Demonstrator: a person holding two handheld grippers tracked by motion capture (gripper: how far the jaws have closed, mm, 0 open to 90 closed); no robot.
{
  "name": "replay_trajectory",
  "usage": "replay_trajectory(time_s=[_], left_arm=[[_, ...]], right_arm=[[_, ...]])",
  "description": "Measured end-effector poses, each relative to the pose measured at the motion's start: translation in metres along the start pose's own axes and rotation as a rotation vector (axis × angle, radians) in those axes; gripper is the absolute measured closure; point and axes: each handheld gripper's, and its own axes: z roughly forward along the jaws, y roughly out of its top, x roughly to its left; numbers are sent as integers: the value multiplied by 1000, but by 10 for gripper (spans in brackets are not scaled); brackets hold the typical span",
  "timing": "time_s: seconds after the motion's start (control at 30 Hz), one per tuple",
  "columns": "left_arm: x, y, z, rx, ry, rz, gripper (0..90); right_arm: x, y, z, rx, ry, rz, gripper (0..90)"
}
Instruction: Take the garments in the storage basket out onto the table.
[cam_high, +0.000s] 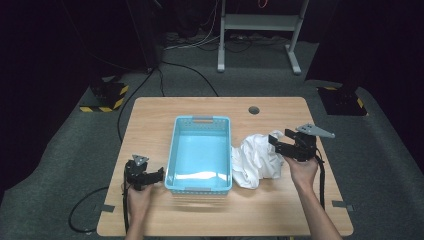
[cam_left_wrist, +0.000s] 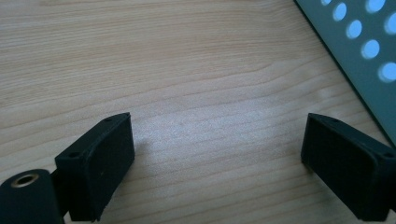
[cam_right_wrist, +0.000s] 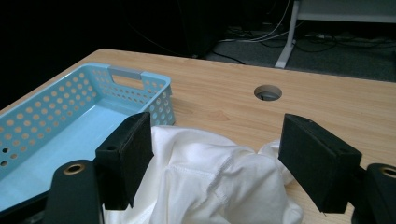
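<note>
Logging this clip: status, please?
Right tool open above the white cloth. Left tool open, empty, beside the blue basket. Basket empty; nothing blocking.

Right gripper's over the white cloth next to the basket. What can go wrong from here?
1. The right gripper stands open above the crumpled white cloth; closing on one fold may lift only part, and the rest could drag.
2. The cloth touches the blue basket; pulling it may shove the basket, since the left gripper, open beside it, isn't holding it.
</note>
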Motion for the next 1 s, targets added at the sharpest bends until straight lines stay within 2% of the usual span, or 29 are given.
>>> replay_trajectory(time_s=[1.0], left_arm=[[0,0,0,0,0,1,97]], right_arm=[[-9,0,-23,-47,-13,-9,254]])
